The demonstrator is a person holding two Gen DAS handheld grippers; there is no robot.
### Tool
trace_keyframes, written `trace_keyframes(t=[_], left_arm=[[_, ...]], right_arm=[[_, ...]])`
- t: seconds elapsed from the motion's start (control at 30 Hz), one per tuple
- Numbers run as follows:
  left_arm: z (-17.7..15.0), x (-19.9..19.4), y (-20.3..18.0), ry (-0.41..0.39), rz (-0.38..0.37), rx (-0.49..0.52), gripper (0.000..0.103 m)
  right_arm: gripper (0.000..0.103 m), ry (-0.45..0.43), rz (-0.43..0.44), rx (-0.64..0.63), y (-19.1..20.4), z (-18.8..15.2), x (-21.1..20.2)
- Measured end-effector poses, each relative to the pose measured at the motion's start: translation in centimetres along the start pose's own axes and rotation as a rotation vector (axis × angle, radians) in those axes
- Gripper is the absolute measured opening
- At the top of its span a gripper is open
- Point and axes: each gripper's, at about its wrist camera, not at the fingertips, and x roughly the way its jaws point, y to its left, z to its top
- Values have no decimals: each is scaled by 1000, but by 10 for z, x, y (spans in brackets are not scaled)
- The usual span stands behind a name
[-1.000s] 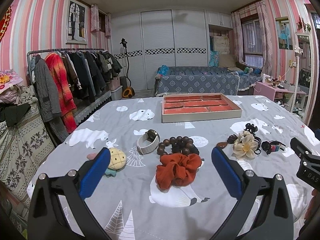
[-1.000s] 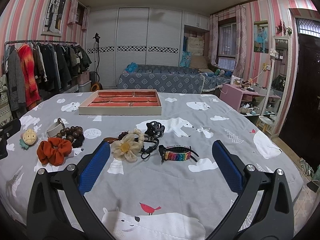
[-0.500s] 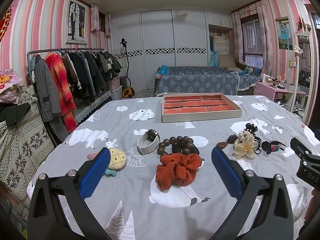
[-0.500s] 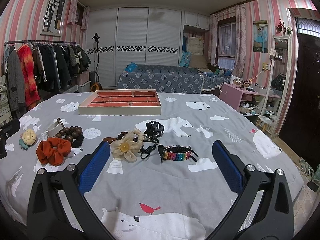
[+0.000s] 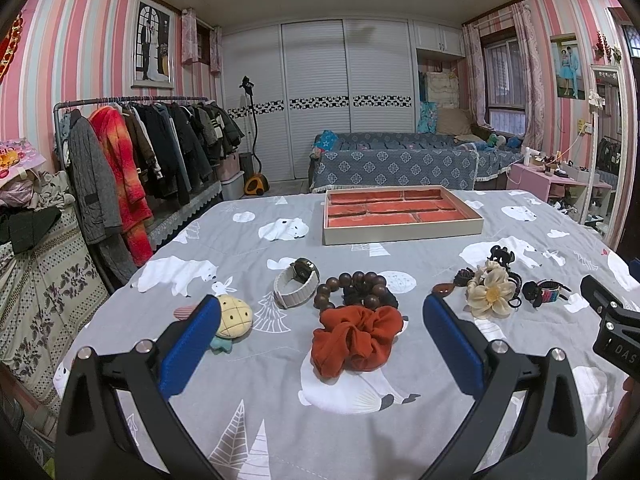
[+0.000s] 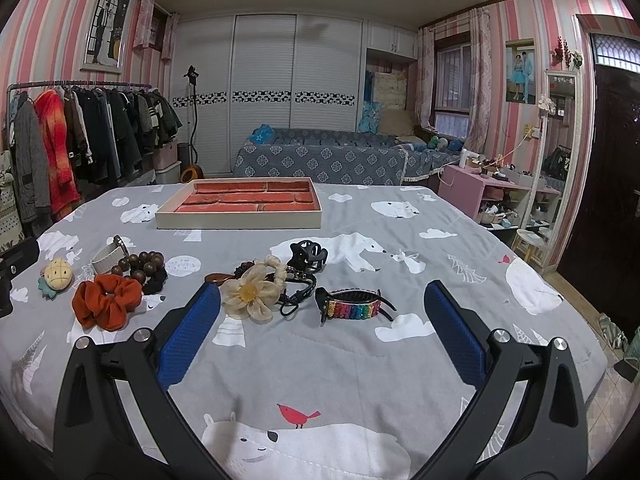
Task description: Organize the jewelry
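Left wrist view. My left gripper (image 5: pixel 322 330) was spread wide, holding nothing, over the near edge of the table (image 5: pixel 420 432) with its grey bear-print cover. Catalogued between its fingers: rust-orange scrunchie (image 5: pixel 355 340); directly behind and touching it, wooden bead bracelet (image 5: pixel 352 288); left of the beads, white-strapped watch (image 5: pixel 296 284). Pineapple plush clip (image 5: pixel 234 316) lay just beside the left finger. Toward the right edge: cream flower clip (image 5: pixel 492 294), black claw clip (image 5: pixel 500 254), rainbow clip (image 5: pixel 544 292). Jewelry tray (image 5: pixel 402 216), red-lined, sat toward the far edge; nothing showed in its compartments.

Right wrist view. My right gripper (image 6: pixel 322 330) was likewise spread, holding nothing. Rainbow clip (image 6: pixel 352 304) lay between its fingers; flower clip (image 6: pixel 252 294) near the left finger; scrunchie (image 6: pixel 106 300) and beads (image 6: pixel 142 266) toward the left edge; tray (image 6: pixel 244 204) at the far side.
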Motion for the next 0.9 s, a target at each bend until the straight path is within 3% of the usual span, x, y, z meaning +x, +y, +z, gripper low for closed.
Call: trace_keyframes(t=[0.9], left_arm=[[-24, 21, 9, 60, -20, 3, 99]], right_arm=[[99, 42, -15, -25, -2, -20, 15]])
